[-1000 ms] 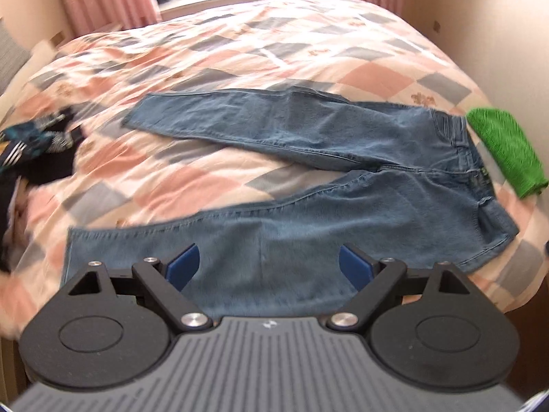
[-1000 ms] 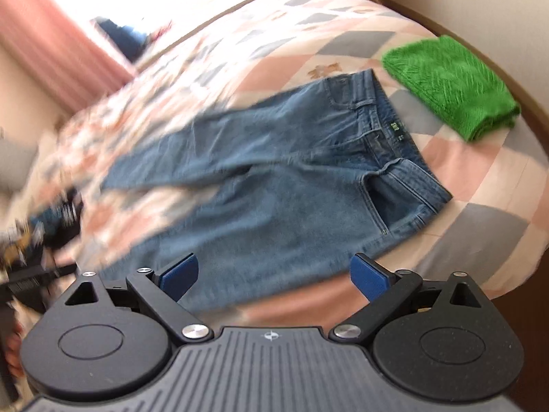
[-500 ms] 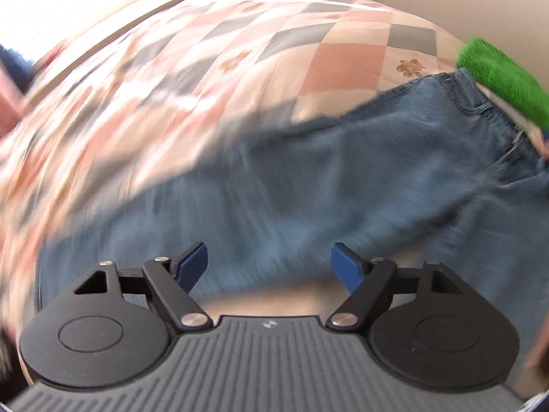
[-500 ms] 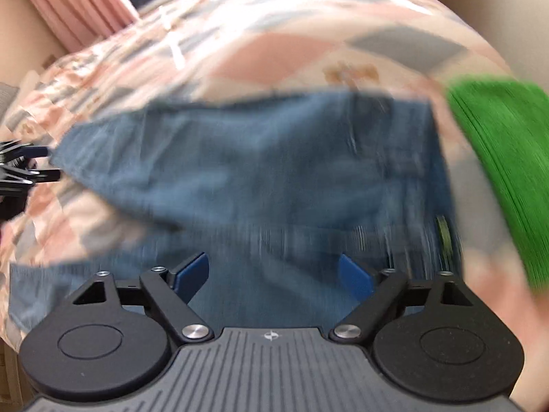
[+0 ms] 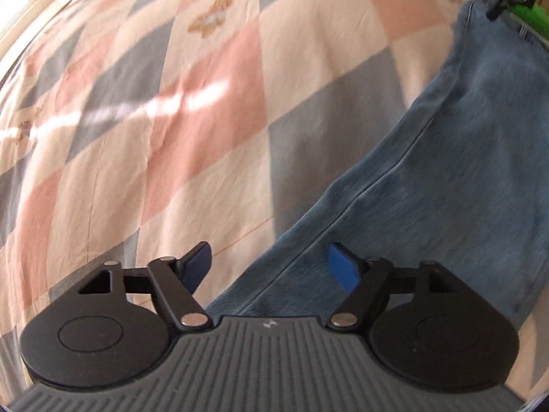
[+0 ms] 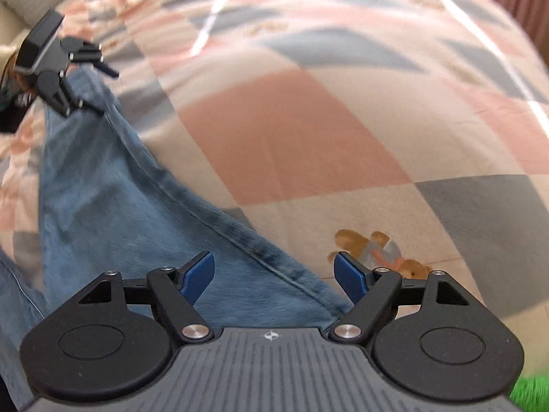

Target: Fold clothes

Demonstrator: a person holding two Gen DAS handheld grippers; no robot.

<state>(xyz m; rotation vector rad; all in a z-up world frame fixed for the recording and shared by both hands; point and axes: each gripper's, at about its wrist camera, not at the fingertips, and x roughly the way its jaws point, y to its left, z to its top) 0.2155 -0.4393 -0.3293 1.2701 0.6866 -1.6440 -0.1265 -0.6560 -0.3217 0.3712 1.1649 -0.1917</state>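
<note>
So the left gripper (image 5: 269,262) sits low over the far edge of the jeans (image 5: 446,171), jaws spread wide with nothing pinched, its left blue pad (image 5: 197,264) over the bare checked quilt (image 5: 171,120) and its right pad over denim near the hem end of a leg. The jeans lie flat on that pink, grey and cream quilt, a bit of green cloth (image 5: 528,13) poking out past the waistband. Over on the right, the right gripper (image 6: 274,274) is just as wide open at the waist end, straddling the denim's edge seam and holding nothing, though I can't tell if the pads actually touch the fabric
</note>
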